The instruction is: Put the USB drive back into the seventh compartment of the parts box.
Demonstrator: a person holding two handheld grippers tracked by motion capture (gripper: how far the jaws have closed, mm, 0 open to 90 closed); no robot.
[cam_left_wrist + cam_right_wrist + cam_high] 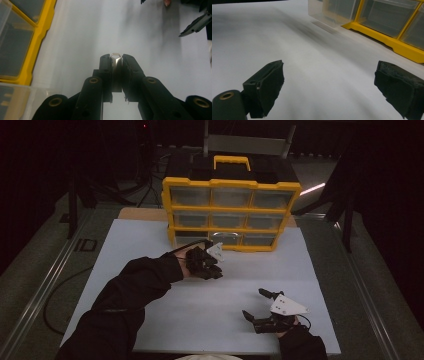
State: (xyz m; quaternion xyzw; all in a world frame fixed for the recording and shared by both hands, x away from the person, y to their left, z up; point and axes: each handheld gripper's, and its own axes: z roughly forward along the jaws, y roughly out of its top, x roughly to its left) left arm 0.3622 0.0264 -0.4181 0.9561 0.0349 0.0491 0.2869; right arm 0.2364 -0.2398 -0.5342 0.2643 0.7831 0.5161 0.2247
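One small metal clip [116,65], half hidden between left tool [116,62] pads

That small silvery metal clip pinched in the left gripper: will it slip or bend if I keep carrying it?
The small silvery metal clip looks thin and smooth, so it may slide. The left gripper clamps its flat faces, so probably steady. It looks stiff, unlikely to bend.

You have a small flat silvery metal clip [116,70] standing upright, pinched between the left gripper's [116,65] jaws above the white table.
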